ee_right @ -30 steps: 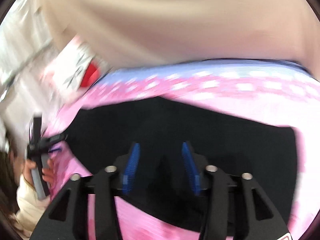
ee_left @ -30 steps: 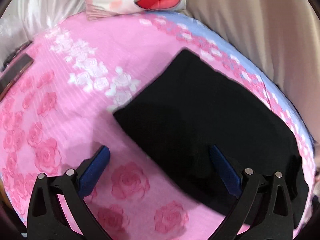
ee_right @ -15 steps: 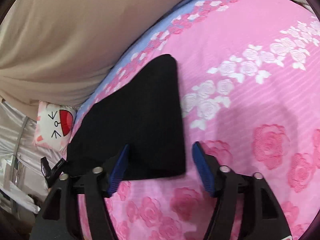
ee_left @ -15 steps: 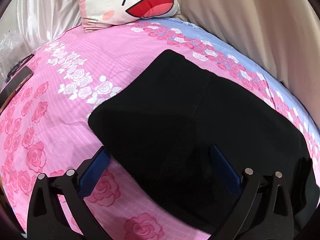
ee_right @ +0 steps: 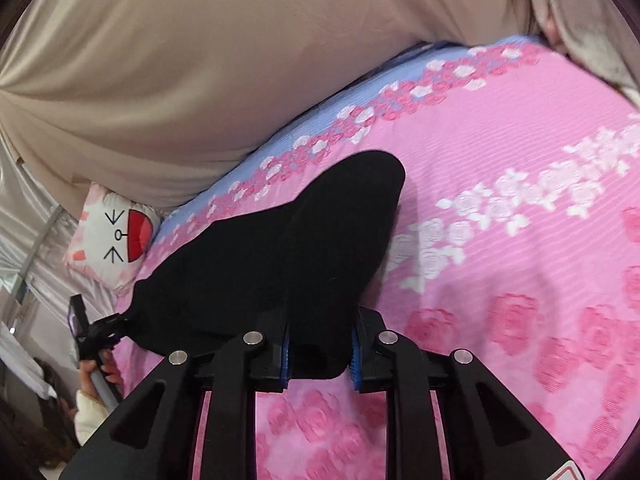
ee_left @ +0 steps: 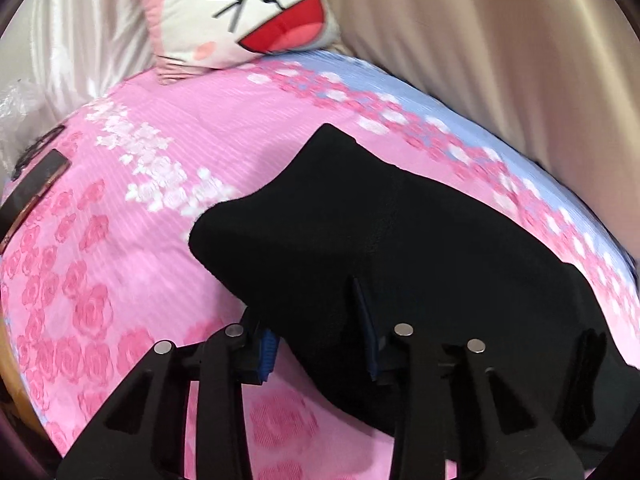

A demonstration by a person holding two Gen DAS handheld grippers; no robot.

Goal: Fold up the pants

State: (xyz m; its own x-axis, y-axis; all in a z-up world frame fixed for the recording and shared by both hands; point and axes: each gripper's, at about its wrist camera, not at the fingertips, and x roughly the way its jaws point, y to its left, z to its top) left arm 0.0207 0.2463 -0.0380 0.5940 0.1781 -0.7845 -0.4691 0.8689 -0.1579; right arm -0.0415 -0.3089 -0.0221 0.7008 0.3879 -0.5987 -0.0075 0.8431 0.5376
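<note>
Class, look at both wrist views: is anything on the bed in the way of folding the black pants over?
Nothing visible. Both the left gripper and right gripper have just closed on the pants; the pillow sits well clear.

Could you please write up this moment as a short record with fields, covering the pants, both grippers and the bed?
garment: black pants, near edge bunched and lifted off the bedsheet
left gripper: jaws have just been closing, blue pads pinching the pants' near edge
right gripper: jaws have just been closing, pads clamped on the opposite end of the pants
surface: pink rose-print bedsheet with a blue border
backdrop: beige curtain
other: cartoon-face pillow at the head of the bed
fold: not yet made
</note>
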